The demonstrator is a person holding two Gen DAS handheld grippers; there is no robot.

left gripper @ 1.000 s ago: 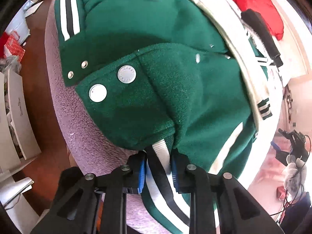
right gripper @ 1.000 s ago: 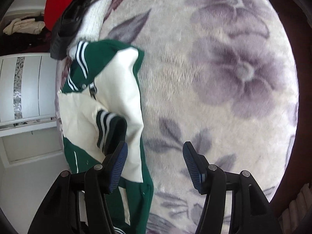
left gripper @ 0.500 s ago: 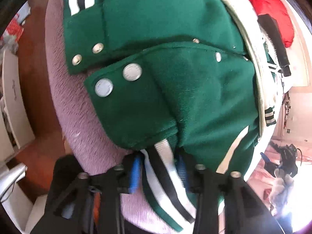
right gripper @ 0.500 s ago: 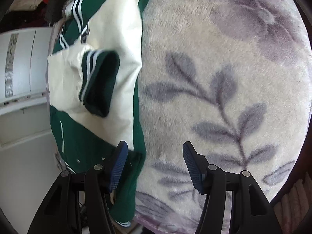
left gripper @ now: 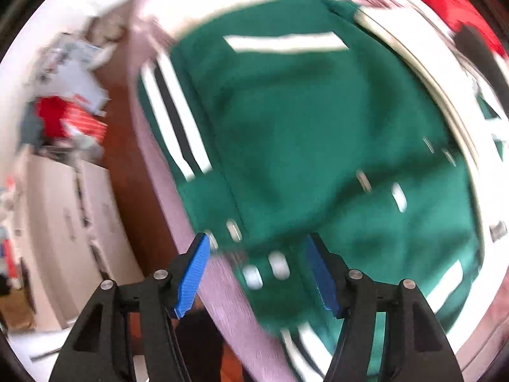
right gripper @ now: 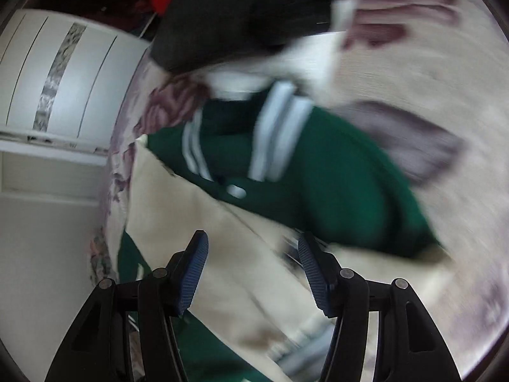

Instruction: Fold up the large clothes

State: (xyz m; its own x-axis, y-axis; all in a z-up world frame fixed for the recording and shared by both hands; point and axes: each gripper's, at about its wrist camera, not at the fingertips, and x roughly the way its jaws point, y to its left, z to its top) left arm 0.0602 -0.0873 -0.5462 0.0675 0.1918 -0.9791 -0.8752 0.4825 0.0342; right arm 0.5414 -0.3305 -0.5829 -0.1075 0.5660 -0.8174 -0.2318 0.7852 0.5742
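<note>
Green woollen varsity jacket (left gripper: 305, 133) near the bed's (left gripper: 165, 187) edge; left claw (left gripper: 257, 265) just spreading, right claw (right gripper: 253, 262) spread, both empty; heavily blurred.

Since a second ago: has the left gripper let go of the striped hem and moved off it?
Yes. The left gripper has just been opening; nothing is pinched now. Against the green jacket, it sits by the snap buttons, and the striped hem lies below and to its right.

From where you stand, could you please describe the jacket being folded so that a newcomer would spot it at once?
Start from the pale floral blanket that covers the bed. On it, near the edge, lies the green jacket, just ahead of both grippers. Unlike the plain red garment and the black item beside it, it has cream sleeves, black-and-white striped ribbing and round metal snaps.
</note>
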